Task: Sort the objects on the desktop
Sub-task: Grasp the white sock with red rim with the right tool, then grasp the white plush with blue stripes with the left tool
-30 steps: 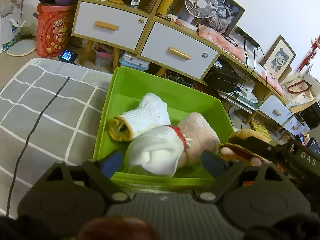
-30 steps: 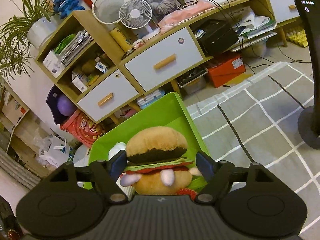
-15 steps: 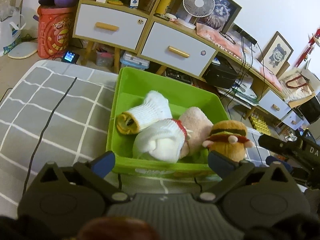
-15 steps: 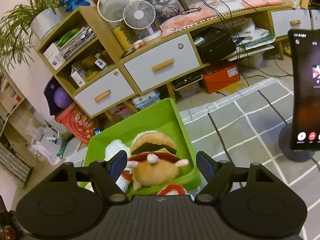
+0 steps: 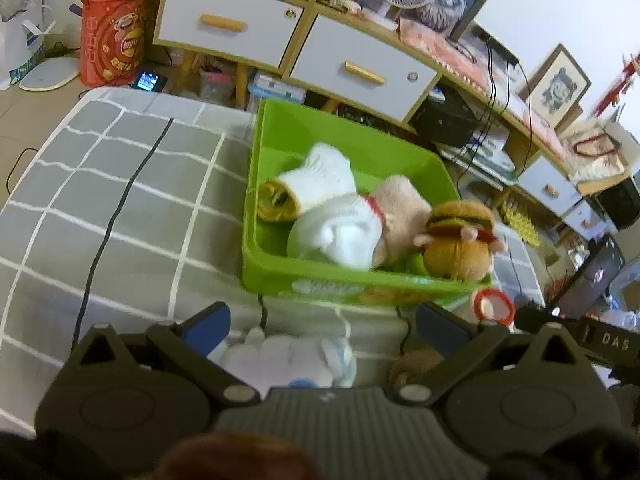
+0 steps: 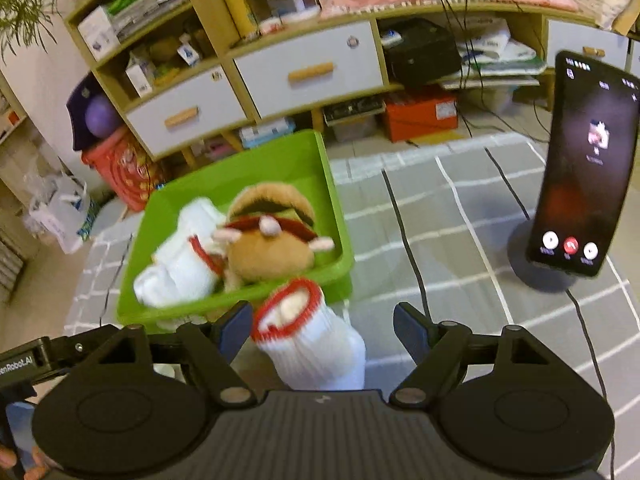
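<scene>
in your left wrist view, the plush hamburger toy with small pink arms [image 5: 460, 240] now sits inside the bright green plastic bin [image 5: 280, 136], in its near right corner, leaning on the pale pink plush toy [image 5: 404, 208] and the two white knitted socks [image 5: 332, 208]. one second ago it was clamped in your right tongs above the bin rim, so this item is delivered. the left tongs [image 5: 322, 322] have moved back from the bin and now hover over the grey checked cloth of the bench [image 5: 120, 200]. they are spread wide and grip nothing. between and below their fingers lies a blurred white and pale blue soft object [image 5: 288, 356]; i cannot tell if they touch it.

in your right wrist view, the hamburger toy [image 6: 268, 240] lies free in the green bin [image 6: 240, 160], apart from the right tongs [image 6: 323, 320], which have pulled back. these tongs are released and wide apart. a white sock with a red cuff [image 6: 316, 340] stands between their fingers, just outside the near wall of the bin; no finger seems to press it. i think this sock is the next item to sort. the black smartphone on a round stand [image 6: 584, 164] is well apart on the right.
</scene>
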### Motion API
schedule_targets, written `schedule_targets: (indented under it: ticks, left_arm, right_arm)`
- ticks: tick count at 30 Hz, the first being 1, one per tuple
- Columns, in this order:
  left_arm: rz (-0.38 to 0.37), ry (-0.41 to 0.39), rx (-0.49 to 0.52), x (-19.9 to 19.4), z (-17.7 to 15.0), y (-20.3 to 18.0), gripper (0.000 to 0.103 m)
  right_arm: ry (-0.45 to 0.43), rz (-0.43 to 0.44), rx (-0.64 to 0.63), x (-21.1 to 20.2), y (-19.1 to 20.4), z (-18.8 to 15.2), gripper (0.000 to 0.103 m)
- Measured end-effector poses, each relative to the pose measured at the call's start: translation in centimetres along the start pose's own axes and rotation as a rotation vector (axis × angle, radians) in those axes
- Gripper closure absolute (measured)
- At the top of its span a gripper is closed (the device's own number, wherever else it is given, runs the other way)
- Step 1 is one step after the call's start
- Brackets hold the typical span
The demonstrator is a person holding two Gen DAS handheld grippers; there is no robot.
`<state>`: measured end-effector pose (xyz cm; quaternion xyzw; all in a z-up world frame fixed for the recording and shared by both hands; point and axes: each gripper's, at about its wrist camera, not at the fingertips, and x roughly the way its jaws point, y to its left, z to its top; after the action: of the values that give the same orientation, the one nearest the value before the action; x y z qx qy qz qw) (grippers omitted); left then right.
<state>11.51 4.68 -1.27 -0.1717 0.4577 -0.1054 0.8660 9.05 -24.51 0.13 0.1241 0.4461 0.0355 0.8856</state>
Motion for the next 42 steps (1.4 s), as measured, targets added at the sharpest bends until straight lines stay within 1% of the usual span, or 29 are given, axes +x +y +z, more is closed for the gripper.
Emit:
schedule_targets:
  ticks: [5, 9, 15, 23, 28, 35, 42]
  left_arm:
    - [0.015, 0.056, -0.005, -0.1, -0.7, 0.4, 0.001]
    - [0.026, 0.098, -0.009, 0.2, -1.3, 0.7, 0.001]
    - [0.038, 0.138, 0.000, 1.1, -2.2, 0.7, 0.001]
    - [0.078, 0.159, 0.056, 1.8, -2.6, 0.3, 0.001]
    - [0.132, 0.186, 0.109, 2.6, -3.0, 0.1, 0.001]
    - [0.169, 0.208, 0.126, 3.4, -3.3, 0.5, 0.001]
    - [0.178, 0.209, 0.132, 3.5, -3.3, 0.4, 0.003]
  right_arm:
    - [0.038, 0.012, 0.017, -0.2, -0.3, -0.4, 0.020]
    - [0.055, 0.005, 0.014, 0.0, -0.2, -0.7, 0.020]
    - [0.093, -0.004, 0.011, 1.0, 0.4, -1.2, 0.020]
    - [0.133, -0.015, 0.018, 2.5, 0.8, -1.6, 0.020]
    - [0.162, -0.025, 0.034, 3.6, 0.5, -1.8, 0.020]
    - [0.199, -0.036, 0.057, 5.0, 0.1, -2.2, 0.020]
    - [0.212, -0.024, 0.101, 5.6, -0.5, -2.2, 0.020]
